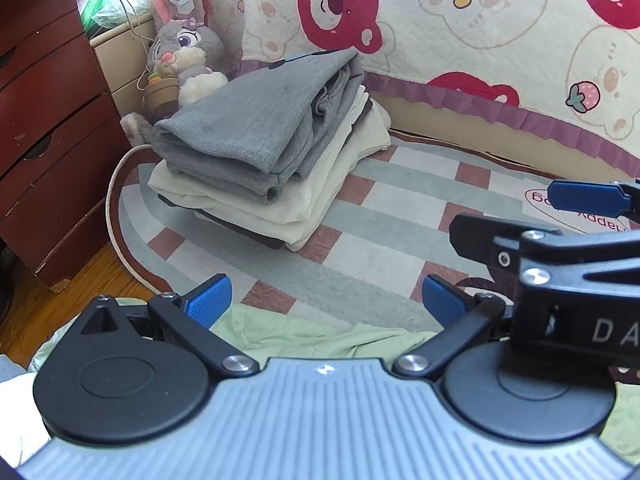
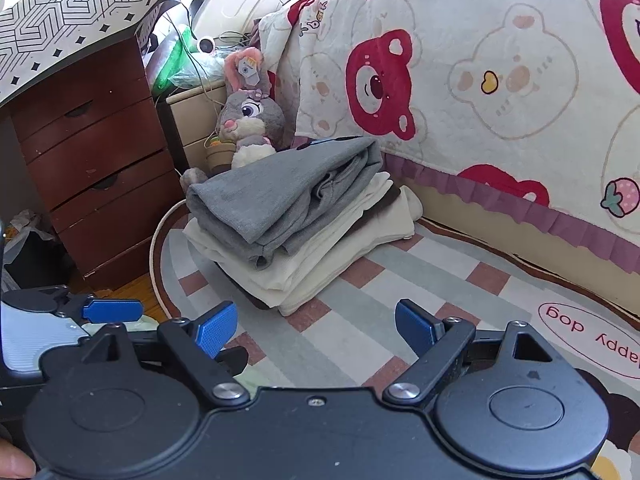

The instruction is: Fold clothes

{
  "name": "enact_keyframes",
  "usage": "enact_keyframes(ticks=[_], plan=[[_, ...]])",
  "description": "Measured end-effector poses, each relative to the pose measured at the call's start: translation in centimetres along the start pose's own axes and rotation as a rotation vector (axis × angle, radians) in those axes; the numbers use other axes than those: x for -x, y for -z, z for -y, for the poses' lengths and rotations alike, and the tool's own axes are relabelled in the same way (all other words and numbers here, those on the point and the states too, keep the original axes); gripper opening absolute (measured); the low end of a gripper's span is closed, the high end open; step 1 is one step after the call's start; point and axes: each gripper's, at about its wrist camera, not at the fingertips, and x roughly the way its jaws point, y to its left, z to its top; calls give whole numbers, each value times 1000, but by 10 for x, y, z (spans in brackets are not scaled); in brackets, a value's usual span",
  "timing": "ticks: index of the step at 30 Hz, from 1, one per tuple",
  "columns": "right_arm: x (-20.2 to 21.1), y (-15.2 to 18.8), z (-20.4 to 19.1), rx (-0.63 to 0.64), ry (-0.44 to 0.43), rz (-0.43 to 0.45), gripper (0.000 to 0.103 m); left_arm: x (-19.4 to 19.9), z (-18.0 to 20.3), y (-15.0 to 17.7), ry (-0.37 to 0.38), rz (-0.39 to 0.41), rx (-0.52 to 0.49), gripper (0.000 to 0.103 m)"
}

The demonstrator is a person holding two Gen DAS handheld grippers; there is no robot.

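lying beyond both tools [image 1: 326, 306], folded stack [image 1: 260, 152]

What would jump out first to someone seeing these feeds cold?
Probably the bedspread with big red bears, hanging down the bed across the right and top. Next, the stack of folded clothes on the checked rug, grey garment on top of cream ones, with a plush rabbit behind it. Both grippers, left and right, are open and empty.

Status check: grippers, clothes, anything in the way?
Left gripper and right gripper: jaws open, empty. Folded pile stacked on rug, gray on top. Green garment under left gripper. Nothing in the way.
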Motion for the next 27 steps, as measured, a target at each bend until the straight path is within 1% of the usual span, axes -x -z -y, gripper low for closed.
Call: enact_keyframes(ticks=[10, 27], plan=[[-1, 2, 5, -26, 8, -13, 89, -6, 2, 2, 2, -29, 5, 103], [-3, 4, 7, -52, 23, -23, 89, -6, 2, 3, 25, -38, 3, 103]])
